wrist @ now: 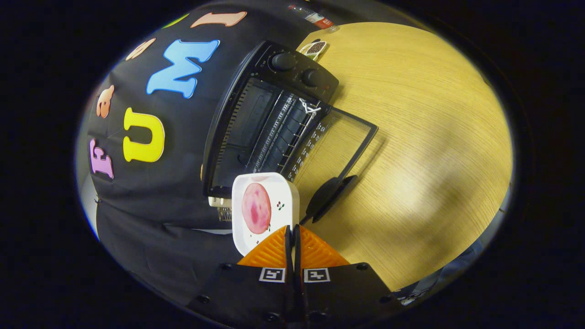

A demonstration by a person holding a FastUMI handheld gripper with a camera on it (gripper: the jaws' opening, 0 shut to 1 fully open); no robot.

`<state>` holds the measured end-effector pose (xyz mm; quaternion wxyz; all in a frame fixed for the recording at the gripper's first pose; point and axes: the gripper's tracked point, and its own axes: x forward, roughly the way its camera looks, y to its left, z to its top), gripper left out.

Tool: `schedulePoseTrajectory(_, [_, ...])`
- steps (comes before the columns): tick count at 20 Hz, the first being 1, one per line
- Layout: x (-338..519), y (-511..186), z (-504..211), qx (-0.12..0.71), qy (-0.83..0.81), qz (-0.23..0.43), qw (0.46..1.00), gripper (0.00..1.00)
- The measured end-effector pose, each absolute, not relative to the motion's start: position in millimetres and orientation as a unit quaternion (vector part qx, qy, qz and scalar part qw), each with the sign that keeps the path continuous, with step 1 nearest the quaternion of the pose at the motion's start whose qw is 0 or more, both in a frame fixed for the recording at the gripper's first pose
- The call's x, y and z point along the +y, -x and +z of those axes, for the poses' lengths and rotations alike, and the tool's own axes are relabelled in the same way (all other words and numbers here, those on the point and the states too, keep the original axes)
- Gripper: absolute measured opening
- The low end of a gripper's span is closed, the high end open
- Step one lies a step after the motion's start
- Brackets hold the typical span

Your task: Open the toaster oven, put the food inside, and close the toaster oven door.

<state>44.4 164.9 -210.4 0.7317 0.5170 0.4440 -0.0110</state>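
Note:
My gripper (292, 233) is shut on the rim of a white square plate (283, 192), which carries a round pink slice of meat (256, 208). The plate hangs in the air just ahead of my fingers. Beyond it stands the black toaster oven (256, 123) with its glass door (338, 141) folded down flat onto the wooden table (425, 137). The oven's cavity with its wire rack (283, 132) is open toward me. Two knobs (283, 61) sit on the oven's control panel. The whole view is rolled sideways.
A small dish of dark grains (315, 47) lies on the table behind the oven, and a plastic bottle (315, 18) lies further back. The plate's shadow falls on the table beside the door's edge.

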Motion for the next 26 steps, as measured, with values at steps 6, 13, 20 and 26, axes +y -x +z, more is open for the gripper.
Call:
schedulePoseTrajectory(6, [158.9,-83.8,-217.4,0.412,-0.548,-0.068,0.725,0.01])
schedulePoseTrajectory(13, [166.7,-125.1,-233.1,0.385,-0.587,-0.118,0.702,0.01])
schedulePoseTrajectory(20, [159.7,-167.4,-242.1,0.339,-0.616,-0.157,0.694,0.01])
schedulePoseTrajectory(26, [160.3,-188.9,-255.4,0.316,-0.635,-0.186,0.680,0.01])
